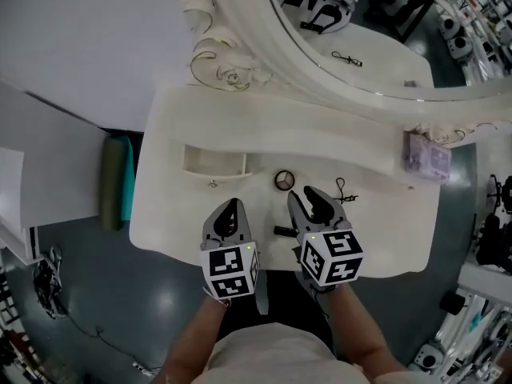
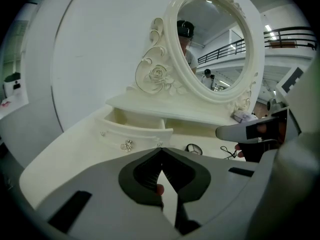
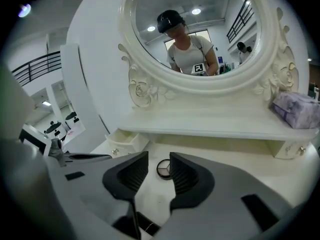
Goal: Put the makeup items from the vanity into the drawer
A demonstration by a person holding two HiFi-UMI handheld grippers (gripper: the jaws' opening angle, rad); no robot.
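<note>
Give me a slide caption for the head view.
Over a white vanity with its drawer open: left claw shut, right claw open, round compact ahead.

Bare tabletop (image 1: pixel 384 230) lay under and ahead of both grippers. Straight ahead of the right gripper (image 1: pixel 302 194), a round compact (image 1: pixel 284 180) lay in the line of its parted jaws. An eyelash curler (image 1: pixel 342 192) lay ahead to its right and a black stick (image 1: pixel 284 231) just to its left. Ahead-left of the left gripper (image 1: pixel 232 208), 1 drawer (image 1: pixel 212 169) stood pulled out, open from above, its front wall facing the gripper. Beyond, the raised shelf (image 1: pixel 320 126) and mirror frame (image 1: pixel 272 46) closed the far side.
</note>
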